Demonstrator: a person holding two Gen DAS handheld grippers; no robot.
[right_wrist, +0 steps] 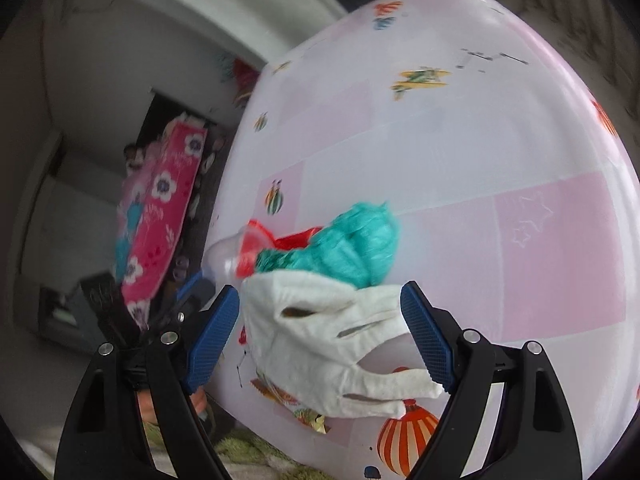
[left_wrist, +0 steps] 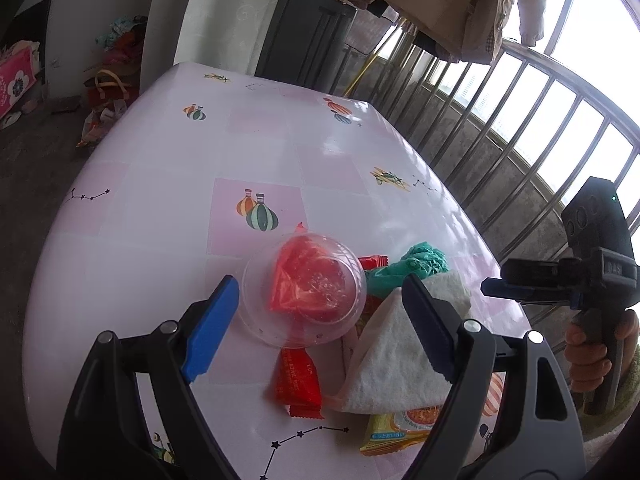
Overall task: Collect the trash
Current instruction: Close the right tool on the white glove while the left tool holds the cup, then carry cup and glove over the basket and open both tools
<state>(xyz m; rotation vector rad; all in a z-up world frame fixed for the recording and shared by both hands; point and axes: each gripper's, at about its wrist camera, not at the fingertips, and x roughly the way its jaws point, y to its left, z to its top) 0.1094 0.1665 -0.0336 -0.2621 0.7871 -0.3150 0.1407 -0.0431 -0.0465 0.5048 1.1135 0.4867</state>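
Observation:
A pile of trash lies near the table's front edge. A clear plastic cup (left_wrist: 304,292) lies on its side with a red wrapper inside. Beside it are a crumpled green bag (left_wrist: 416,266), a white cloth (left_wrist: 400,356), a red snack wrapper (left_wrist: 298,380) and a yellow packet (left_wrist: 394,428). My left gripper (left_wrist: 320,328) is open just above the cup and cloth. In the right wrist view my right gripper (right_wrist: 320,336) is open around the white cloth (right_wrist: 320,332), with the green bag (right_wrist: 352,244) and the cup (right_wrist: 228,256) beyond it.
The table (left_wrist: 200,160) has a pink patterned cover. A metal railing (left_wrist: 520,128) runs along its right side. Jackets (left_wrist: 460,0) hang above. Bags and clutter (left_wrist: 108,92) lie on the floor at the far left. The right gripper's body (left_wrist: 580,276) shows at the right.

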